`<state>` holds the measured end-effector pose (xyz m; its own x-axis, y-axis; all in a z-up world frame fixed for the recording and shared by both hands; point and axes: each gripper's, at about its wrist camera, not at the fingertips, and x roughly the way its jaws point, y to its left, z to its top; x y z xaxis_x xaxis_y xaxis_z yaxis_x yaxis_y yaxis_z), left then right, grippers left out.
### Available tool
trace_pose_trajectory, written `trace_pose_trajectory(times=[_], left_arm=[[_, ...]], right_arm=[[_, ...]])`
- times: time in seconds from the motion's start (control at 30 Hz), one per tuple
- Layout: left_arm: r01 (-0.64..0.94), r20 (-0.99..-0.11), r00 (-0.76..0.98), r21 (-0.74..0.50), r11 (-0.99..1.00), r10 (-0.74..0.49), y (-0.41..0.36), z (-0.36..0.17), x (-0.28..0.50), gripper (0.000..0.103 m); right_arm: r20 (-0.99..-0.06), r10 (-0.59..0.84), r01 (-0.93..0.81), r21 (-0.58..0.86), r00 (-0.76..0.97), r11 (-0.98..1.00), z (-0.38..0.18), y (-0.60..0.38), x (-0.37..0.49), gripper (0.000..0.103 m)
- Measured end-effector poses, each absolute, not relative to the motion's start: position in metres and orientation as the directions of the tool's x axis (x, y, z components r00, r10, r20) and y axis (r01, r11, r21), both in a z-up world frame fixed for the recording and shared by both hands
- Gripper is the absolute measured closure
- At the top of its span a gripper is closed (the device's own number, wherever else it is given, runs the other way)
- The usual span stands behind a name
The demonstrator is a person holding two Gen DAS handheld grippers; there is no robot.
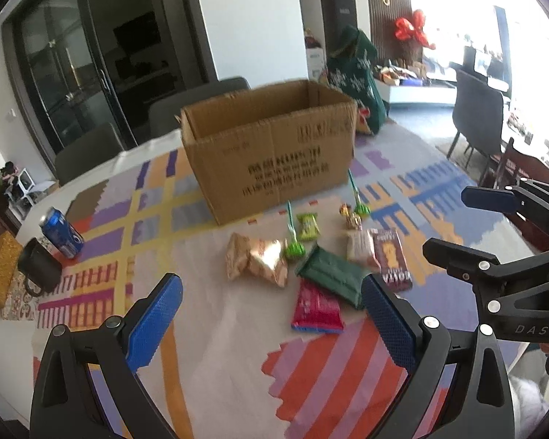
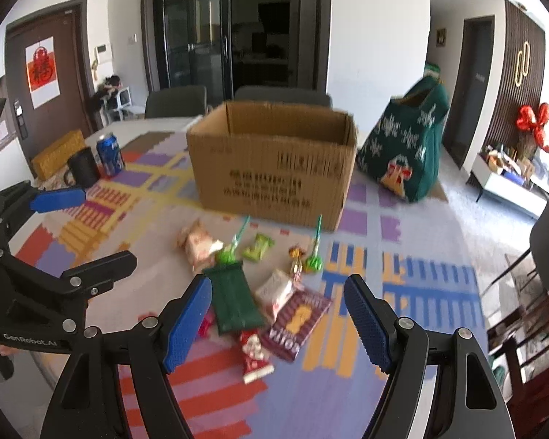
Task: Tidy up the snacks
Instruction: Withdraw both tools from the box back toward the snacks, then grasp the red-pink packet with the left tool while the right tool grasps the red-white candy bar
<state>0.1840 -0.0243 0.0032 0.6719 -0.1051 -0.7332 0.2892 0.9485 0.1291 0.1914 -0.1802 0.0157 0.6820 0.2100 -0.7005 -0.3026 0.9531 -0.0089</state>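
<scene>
Left gripper and right gripper are hovering with jaws wide apart, gripping nothing. Snacks are lying loose on the tablecloth just before the open box. Bare cloth is lying nearest the cameras. Blur is smearing the wrapper print.

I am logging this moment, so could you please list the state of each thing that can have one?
Left tongs: open, empty.
Right tongs: open, empty.
Cardboard box: open at the top, upright.
Soda can: upright.
Black mug: upright.
Green bag: standing, mouth open.
Green packet: lying flat, outside the box.
</scene>
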Motion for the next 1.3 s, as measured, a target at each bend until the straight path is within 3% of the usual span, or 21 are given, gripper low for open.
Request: trace_pose_trajectory(times=[0.43,1.3], left_arm=[[0.370,-0.821,0.549,0.071,0.927,-0.156,-0.025,-0.058,0.189,0.004],[0.400,-0.887,0.430,0.018,0.916,-0.170,-0.047,-0.119,0.238,0.025]], right_arm=[[-0.813,0.188,-0.298,0.019,0.551,0.954,-0.045,-0.180,0.188,0.029],[-0.877,0.237,-0.304,0.111,0.418,0.946,-0.095,-0.178,0.210,0.056]])
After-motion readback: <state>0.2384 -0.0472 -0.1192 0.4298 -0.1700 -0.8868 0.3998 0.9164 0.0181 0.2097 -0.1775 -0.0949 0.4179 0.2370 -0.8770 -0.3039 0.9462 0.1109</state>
